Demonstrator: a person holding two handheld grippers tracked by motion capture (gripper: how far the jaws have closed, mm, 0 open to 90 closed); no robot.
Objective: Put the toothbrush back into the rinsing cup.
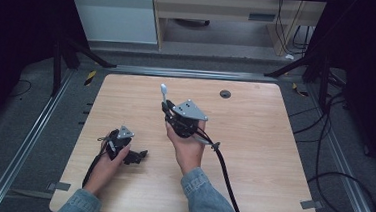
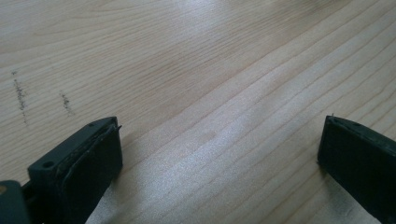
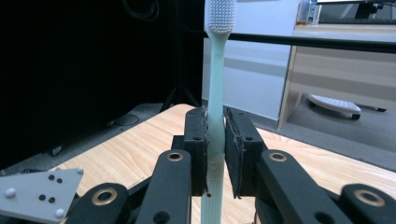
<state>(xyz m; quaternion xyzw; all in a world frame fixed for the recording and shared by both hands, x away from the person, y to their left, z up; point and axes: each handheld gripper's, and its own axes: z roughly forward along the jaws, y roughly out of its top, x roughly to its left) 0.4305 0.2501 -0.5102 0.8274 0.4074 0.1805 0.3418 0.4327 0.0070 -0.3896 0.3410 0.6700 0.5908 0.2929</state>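
So in the high view we see the right gripper (image 1: 166, 108) held up over the middle of the wooden table (image 1: 253, 140), lifted off the surface by the person's right hand (image 1: 188, 148); its jaws are pinched on a pale green toothbrush (image 1: 164, 93), which sticks out past the jaws toward the far edge of the table, bristle head outermost; the brush is off the table, carried only by the gripper. The right gripper view backs this up nicely: the toothbrush (image 3: 215, 116) stands upright between the two black pads, handle clamped on both sides, white bristles at the top of the frame; the handle carries on down below the pads too.

Over on the left, the left gripper (image 1: 140, 155) sits low near the front-left part of the table, held by the left hand (image 1: 105, 165), jaws pointing roughly to the right; in the left gripper view we see its jaws spread wide apart with just bare wood grain between them, so it's holding nothing; a couple of faint dark scuff marks (image 2: 21, 93) show on the wood. The two grippers are well apart; a black cable (image 1: 224, 173) trails from the right one toward the front edge.
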